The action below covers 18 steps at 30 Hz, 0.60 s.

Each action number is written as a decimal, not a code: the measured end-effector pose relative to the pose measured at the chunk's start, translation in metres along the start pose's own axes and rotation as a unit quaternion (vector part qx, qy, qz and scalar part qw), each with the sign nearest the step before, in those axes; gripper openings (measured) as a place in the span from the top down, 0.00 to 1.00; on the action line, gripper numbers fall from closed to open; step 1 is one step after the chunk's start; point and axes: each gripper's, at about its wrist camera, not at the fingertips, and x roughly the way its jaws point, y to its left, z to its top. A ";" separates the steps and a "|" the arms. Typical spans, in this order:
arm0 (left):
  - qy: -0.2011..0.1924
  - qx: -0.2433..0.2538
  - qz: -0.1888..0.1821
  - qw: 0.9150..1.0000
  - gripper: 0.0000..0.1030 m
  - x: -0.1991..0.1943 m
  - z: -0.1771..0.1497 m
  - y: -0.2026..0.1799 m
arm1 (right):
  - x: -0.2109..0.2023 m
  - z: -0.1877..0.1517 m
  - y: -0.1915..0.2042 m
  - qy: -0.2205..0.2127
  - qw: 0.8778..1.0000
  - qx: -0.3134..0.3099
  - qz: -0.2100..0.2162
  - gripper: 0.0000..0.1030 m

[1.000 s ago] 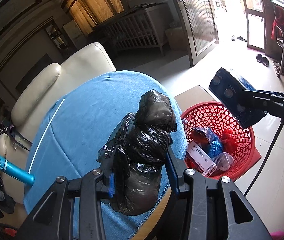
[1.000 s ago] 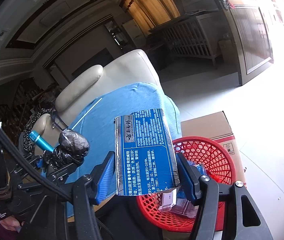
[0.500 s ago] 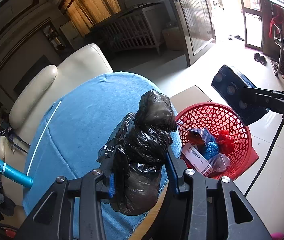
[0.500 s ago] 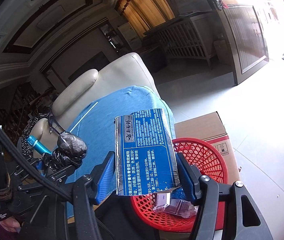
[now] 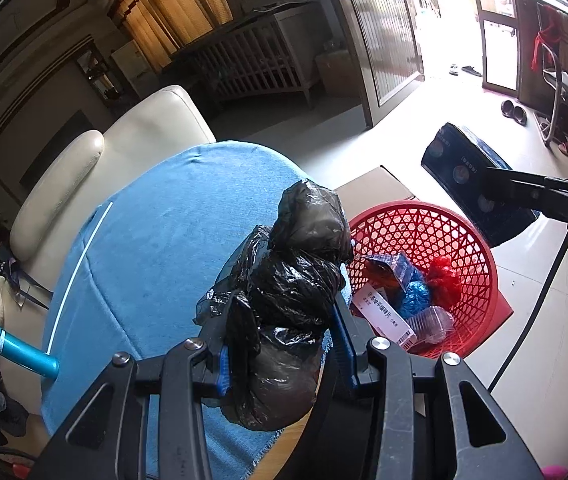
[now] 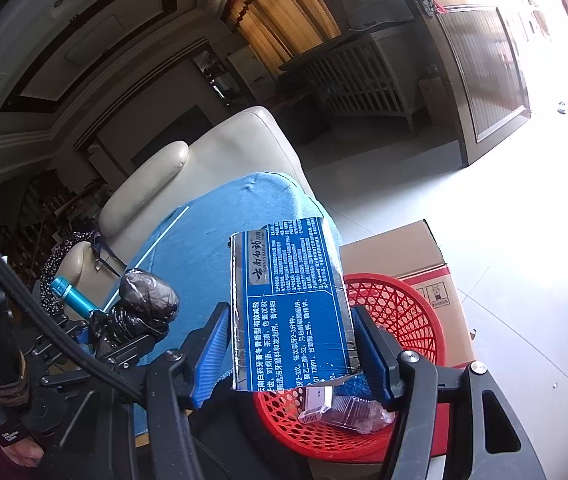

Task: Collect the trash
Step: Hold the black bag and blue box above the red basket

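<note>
Left gripper (image 5: 281, 354) jaws pinch a black bag (image 5: 284, 312); right gripper (image 6: 294, 344) jaws pinch a blue box (image 6: 292, 304), red basket (image 6: 404, 320) beneath

A glossy black plastic bag (image 5: 284, 300) is showing against a plain blue tablecloth (image 5: 155, 240), beside a red lattice-weave basket (image 5: 464, 240). A blue carton (image 6: 296, 304) with white print and a silver edge is standing out before a cream armchair (image 6: 219, 160), near a teal tube (image 5: 19, 350).
</note>
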 end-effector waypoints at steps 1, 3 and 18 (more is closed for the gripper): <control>0.000 0.000 -0.001 1.000 0.58 0.001 0.000 -0.001 | 0.000 0.000 0.000 0.000 1.000 0.000 -0.001 0.38; -0.001 0.000 -0.005 1.000 0.58 0.001 0.000 -0.001 | 0.000 0.000 -0.001 0.001 1.000 0.002 -0.001 0.38; -0.003 0.005 -0.024 1.000 0.57 0.008 -0.002 -0.004 | 0.003 -0.002 -0.005 0.007 1.000 0.012 -0.006 0.38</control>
